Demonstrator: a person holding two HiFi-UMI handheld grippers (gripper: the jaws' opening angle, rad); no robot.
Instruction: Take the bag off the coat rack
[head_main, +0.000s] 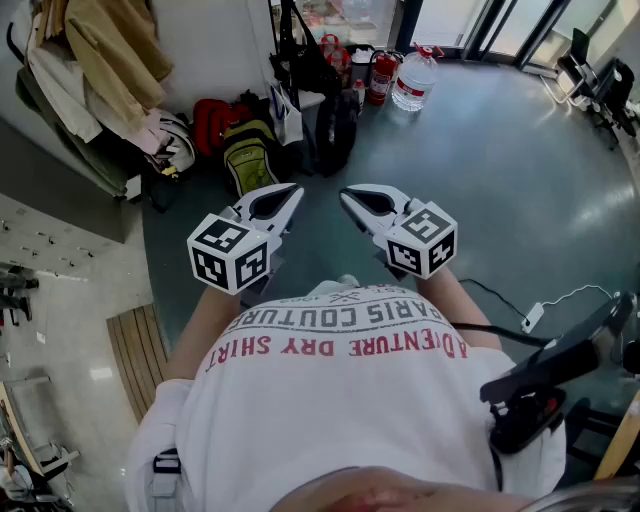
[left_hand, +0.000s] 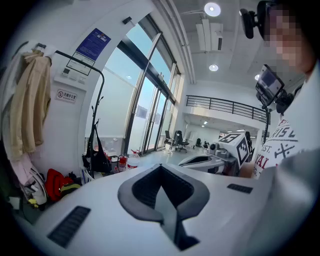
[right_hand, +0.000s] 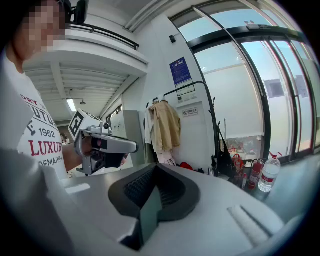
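A black bag (head_main: 303, 62) hangs by its straps from a black metal coat rack (left_hand: 100, 95) against the white wall, well ahead of both grippers. The left gripper view shows the bag (left_hand: 97, 159) left of centre, and in the right gripper view the bag (right_hand: 221, 161) hangs right of centre. My left gripper (head_main: 293, 192) and right gripper (head_main: 347, 194) are held side by side in front of my chest, pointing toward the rack. Both are shut with nothing between the jaws, as seen on the left gripper (left_hand: 161, 168) and the right gripper (right_hand: 156, 167).
Coats (head_main: 105, 60) hang at the rack's left end. A red backpack (head_main: 215, 120) and a green backpack (head_main: 250, 155) lie on the floor below. Fire extinguishers (head_main: 380, 75) and a water bottle (head_main: 413, 80) stand by the glass doors. A cable with plug (head_main: 533, 317) lies at the right.
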